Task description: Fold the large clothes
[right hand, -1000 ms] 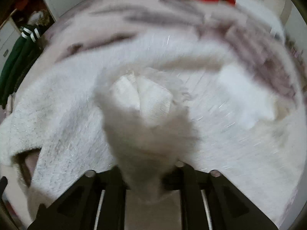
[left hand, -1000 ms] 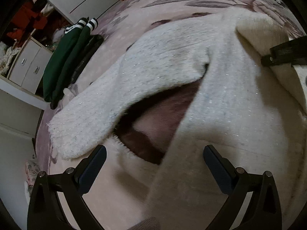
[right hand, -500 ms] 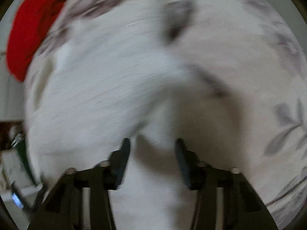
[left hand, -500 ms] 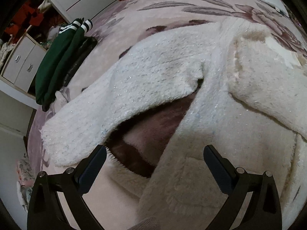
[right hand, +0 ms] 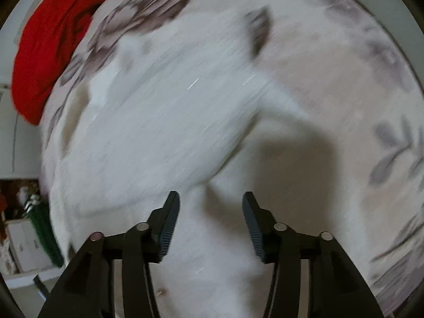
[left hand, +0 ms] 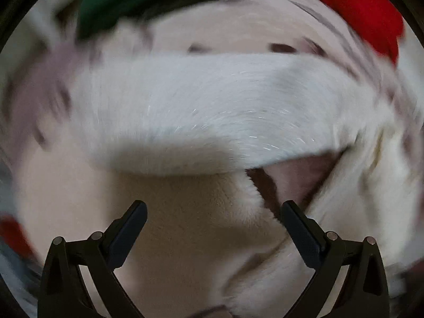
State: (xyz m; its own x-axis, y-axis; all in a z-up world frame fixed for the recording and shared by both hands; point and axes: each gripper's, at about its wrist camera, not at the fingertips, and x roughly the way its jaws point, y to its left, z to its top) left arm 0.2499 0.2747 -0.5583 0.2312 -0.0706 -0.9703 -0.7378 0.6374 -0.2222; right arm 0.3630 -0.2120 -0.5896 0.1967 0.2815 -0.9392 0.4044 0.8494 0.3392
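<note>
Since a second ago the right gripper (right hand: 211, 221) has let go of the white sleeve end it was pinching and turned, and the left gripper (left hand: 213, 228) has swung round so the green garment (left hand: 137, 0) now sits at the top of its view.

Largest is the bed (right hand: 344, 84), covered in a pale sheet with grey flower prints. Spread over it lies the white fluffy sweater (right hand: 159, 122), with one sleeve (left hand: 212, 111) lying crosswise above the left gripper. A red garment (right hand: 47, 53) is heaped at the bed's far edge. Both views are blurred.

The right gripper's jaws are opening, with sweater fabric lying below the gap and not pressed by the pads. The left gripper's jaws stand wide apart over the sweater, holding nothing.
</note>
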